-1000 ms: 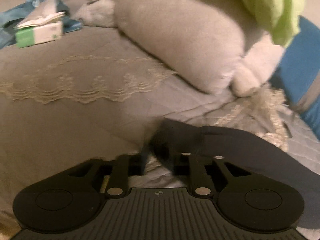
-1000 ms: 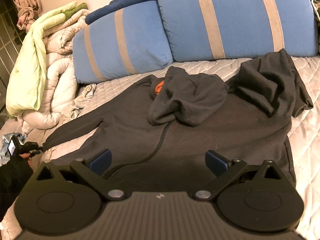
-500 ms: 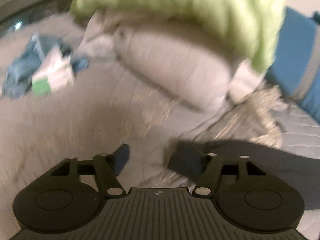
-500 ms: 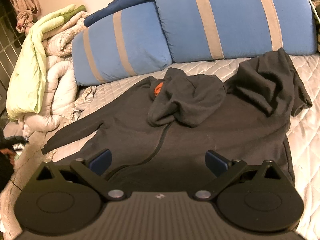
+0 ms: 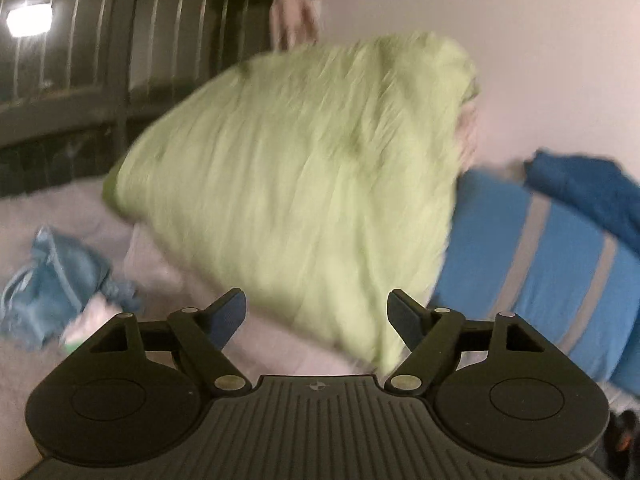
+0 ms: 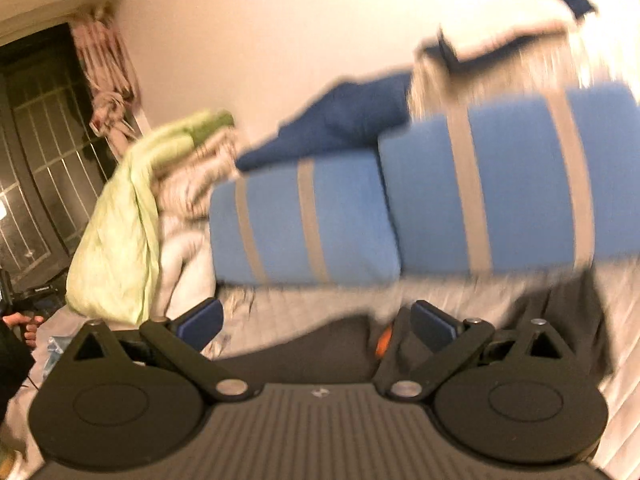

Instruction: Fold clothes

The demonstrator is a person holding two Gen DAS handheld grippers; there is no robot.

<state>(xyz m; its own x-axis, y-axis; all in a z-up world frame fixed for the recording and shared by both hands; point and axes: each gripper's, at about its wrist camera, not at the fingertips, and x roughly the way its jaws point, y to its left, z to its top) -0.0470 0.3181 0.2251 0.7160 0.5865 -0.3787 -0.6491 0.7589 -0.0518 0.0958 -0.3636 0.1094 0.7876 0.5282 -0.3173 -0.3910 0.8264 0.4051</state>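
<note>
— What changed for you over that last second?

— Both your grippers tipped up and away from the bed. A second before, your left gripper [image 5: 316,312] had its jaws pinched on the cuff of the dark hoodie's sleeve at the left edge of the bed; half a second later they had let it go, and at this moment they stood wide apart with nothing between them. Your right gripper [image 6: 316,322] had looked down on the whole hoodie [image 6: 320,344] spread flat; now only a dark strip of it showed just past the fingers, with its orange neck label [image 6: 383,340] beside the right finger. Those jaws were wide apart too, as they had been all along.

— So where did that leave the folding?

— I'd judge the sleeve was straightened out and released, and the hoodie lay on the quilted bed cover [image 6: 280,312], not yet in any folded stack that I could see. Both views were blurred, so I couldn't tell how its sleeves lay.

— Anything crowding you?

— The two blue striped pillows [image 6: 400,216] lined the head edge of the bed, close behind the hoodie's collar. The lime-green blanket [image 5: 304,184] on the pale bedding pile filled the left corner. Smaller, a light-blue cloth [image 5: 52,280] lay near the left edge, and your own hand [image 6: 24,324] showed there.
</note>
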